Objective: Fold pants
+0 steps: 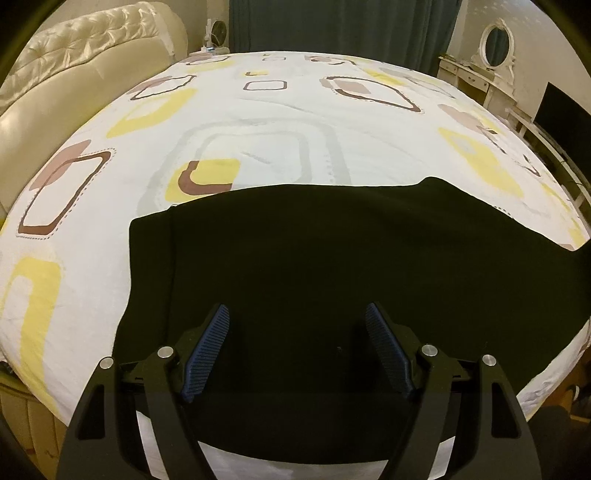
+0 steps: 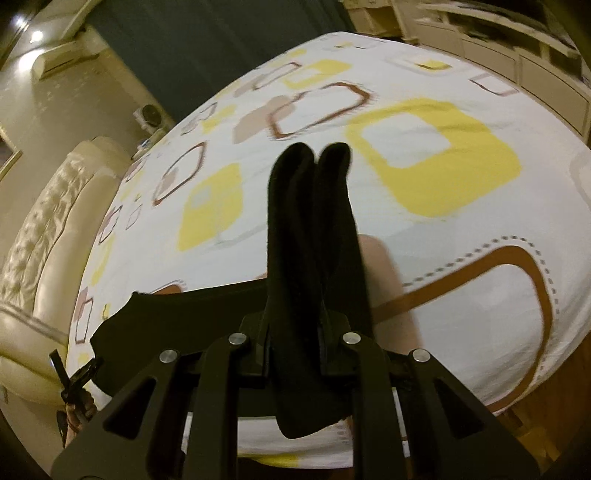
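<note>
Black pants [image 1: 332, 258] lie spread flat on the patterned bedsheet [image 1: 258, 122], near the bed's front edge. My left gripper [image 1: 296, 308] hovers just over them, open, with nothing between its blue pads [image 1: 205, 354]. In the right wrist view my right gripper [image 2: 297, 314] is shut on a bunched part of the pants [image 2: 310, 206] and holds it above the bed. The cloth stands up in two rolled folds past the fingers and hides the fingertips. The flat part of the pants [image 2: 177, 325] stays on the sheet to the lower left.
A cream tufted headboard [image 1: 74, 74] bounds the bed on the left. Behind the bed hang dark curtains [image 1: 332, 26]. A white dressing table with an oval mirror [image 1: 495, 48] and a dark screen [image 1: 561, 110] stand at the right. The bed's front edge [image 2: 517, 398] is close.
</note>
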A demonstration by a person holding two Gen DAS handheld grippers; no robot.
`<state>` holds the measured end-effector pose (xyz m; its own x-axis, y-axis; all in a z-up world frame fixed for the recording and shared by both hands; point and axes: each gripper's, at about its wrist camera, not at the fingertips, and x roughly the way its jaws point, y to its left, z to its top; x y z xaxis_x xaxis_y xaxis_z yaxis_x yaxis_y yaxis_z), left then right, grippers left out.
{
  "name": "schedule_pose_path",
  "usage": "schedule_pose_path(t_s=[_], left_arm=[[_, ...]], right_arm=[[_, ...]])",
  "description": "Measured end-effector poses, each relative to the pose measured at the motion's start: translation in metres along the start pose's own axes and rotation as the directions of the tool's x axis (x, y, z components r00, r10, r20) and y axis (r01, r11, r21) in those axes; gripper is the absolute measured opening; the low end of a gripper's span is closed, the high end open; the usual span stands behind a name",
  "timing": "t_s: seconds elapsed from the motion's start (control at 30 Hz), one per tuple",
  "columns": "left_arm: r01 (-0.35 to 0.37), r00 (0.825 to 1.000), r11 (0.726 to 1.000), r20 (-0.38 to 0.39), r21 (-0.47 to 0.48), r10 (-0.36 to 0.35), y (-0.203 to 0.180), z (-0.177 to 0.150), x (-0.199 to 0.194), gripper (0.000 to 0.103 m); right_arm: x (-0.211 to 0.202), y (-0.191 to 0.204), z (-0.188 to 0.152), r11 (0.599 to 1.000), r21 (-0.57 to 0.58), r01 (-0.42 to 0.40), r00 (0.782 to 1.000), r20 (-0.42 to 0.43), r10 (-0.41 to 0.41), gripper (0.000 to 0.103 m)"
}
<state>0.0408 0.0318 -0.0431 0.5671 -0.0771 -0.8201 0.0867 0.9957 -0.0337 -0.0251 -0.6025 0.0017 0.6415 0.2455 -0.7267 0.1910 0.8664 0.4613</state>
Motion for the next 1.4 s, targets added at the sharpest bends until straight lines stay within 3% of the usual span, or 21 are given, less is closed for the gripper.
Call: schedule_pose_path(t_s=[0.23,0.87,1.07,1.27,1.4], left_arm=[[0.012,1.000,1.000,0.021,0.006,-0.012,-0.004,0.001,-0.006,0.076],[0.012,0.999,1.000,0.040,0.009,-0.013,-0.008,0.003,-0.011,0.076],[0.017,0.999,1.000,0.039,0.003,-0.017,-0.008,0.004,-0.011,0.076],[0.019,0.999,1.000,0.043,0.012,-0.020,-0.011,0.004,-0.012,0.076],[0.022,0.999,1.000,0.045,0.015,-0.023,-0.011,0.005,-0.013,0.076]], right_arm=[[0.027,0.071,-0.018,0.995,-0.100,-0.024,0.999,-0.032,0.020,0.017],[0.096,0.183,-0.058,0.973,-0.189,-0.136,0.985,-0.127,0.113,0.017],[0.115,0.203,-0.072,0.965,-0.230,-0.124,0.982,-0.167,0.086,0.017],[0.135,0.223,-0.090,0.945,-0.327,-0.031,0.981,-0.193,-0.035,0.017],[0.147,0.235,-0.101,0.936,-0.352,-0.025,0.974,-0.219,-0.056,0.017]])
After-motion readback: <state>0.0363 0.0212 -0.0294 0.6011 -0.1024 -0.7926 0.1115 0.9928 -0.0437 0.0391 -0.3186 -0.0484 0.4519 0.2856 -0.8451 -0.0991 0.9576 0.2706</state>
